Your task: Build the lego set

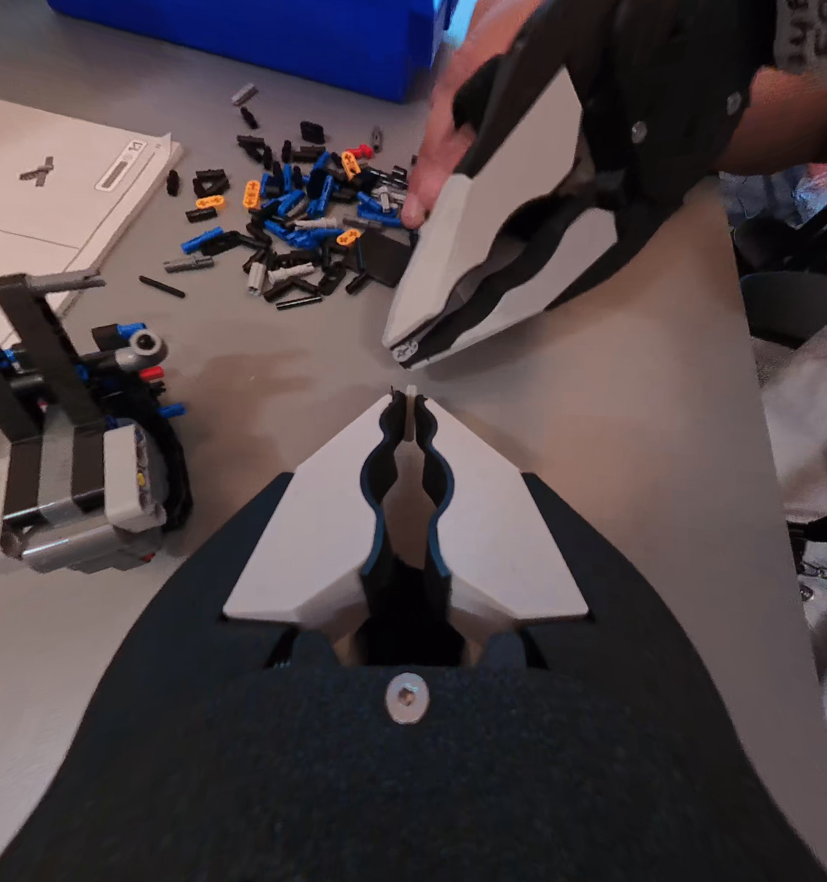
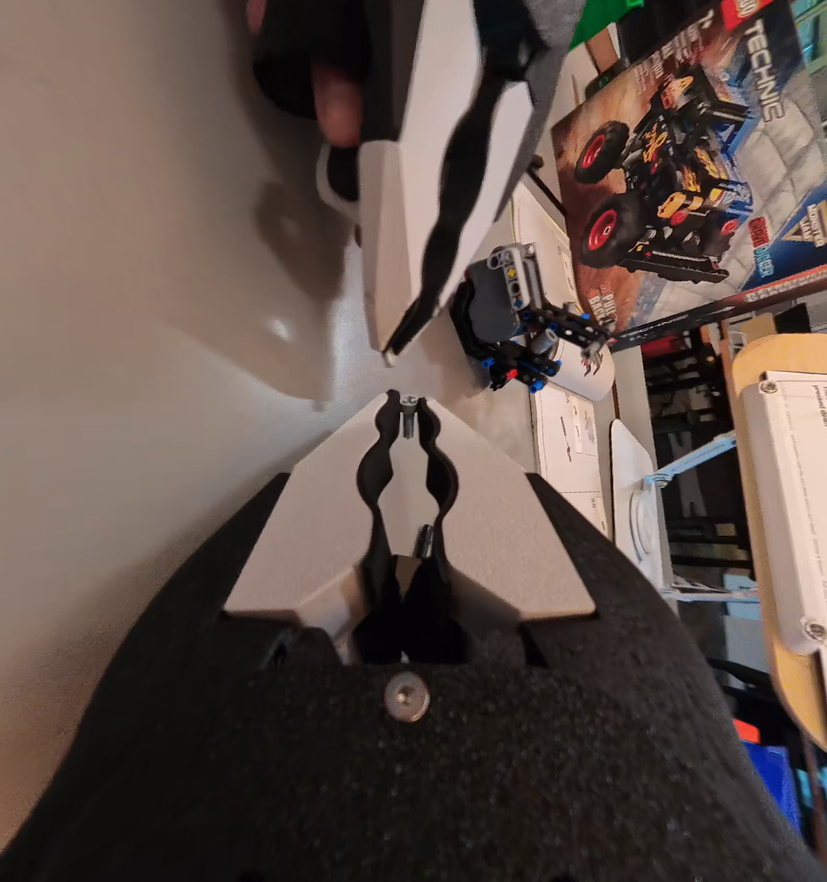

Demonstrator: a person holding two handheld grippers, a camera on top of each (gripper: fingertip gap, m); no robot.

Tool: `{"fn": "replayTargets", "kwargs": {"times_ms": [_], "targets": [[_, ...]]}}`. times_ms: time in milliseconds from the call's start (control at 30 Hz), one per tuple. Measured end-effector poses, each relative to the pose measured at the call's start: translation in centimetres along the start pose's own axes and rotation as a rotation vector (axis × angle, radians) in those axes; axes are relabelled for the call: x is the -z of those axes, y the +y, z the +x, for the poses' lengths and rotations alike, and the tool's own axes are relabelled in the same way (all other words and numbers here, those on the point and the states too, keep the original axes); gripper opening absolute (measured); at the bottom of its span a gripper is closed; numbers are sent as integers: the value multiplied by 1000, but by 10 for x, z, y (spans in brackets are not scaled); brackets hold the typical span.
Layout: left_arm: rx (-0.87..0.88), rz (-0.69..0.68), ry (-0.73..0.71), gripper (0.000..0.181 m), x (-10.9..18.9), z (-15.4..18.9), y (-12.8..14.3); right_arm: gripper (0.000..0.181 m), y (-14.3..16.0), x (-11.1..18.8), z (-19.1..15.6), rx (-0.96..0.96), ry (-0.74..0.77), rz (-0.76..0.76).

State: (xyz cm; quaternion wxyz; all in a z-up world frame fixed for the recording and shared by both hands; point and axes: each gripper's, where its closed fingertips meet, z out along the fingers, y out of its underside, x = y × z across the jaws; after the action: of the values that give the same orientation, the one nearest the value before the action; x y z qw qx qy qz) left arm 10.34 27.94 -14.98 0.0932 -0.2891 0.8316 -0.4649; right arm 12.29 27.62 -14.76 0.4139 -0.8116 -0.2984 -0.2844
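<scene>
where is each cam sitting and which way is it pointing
Left wrist view: on the left gripper, looking along its fingers at the grey table, loose parts pile and right gripper; a hand shows.
Right wrist view: on the right gripper, rolled sideways, facing the set box; the left gripper shows.
Shared: the half-built model, and both grippers, each pinching a small pin.

A grey table (image 1: 569, 429) is lit warmly from above; a blue bin (image 1: 268, 38) is set at its far edge, and a wooden stand (image 2: 784, 362) is seen beside it.
</scene>
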Motion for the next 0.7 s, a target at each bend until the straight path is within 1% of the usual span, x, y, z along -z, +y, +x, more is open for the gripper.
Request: {"fn": "replayTargets", "kwargs": {"times_ms": [33, 167, 233, 400, 700], "targets": [[18, 3, 2, 2, 0, -1, 0, 7, 0, -1, -2, 21, 3, -12], [33, 2, 13, 2, 0, -2, 0, 7, -1, -5, -4, 87, 37, -57], [22, -14, -12, 2, -2, -4, 2, 7, -2, -7, -5, 102, 45, -65], [35, -12, -13, 2, -2, -5, 2, 7, -6, -9, -6, 108, 50, -69], [32, -48, -25, 2, -5, -5, 6, 7, -4, -12, -9, 124, 41, -84]]}}
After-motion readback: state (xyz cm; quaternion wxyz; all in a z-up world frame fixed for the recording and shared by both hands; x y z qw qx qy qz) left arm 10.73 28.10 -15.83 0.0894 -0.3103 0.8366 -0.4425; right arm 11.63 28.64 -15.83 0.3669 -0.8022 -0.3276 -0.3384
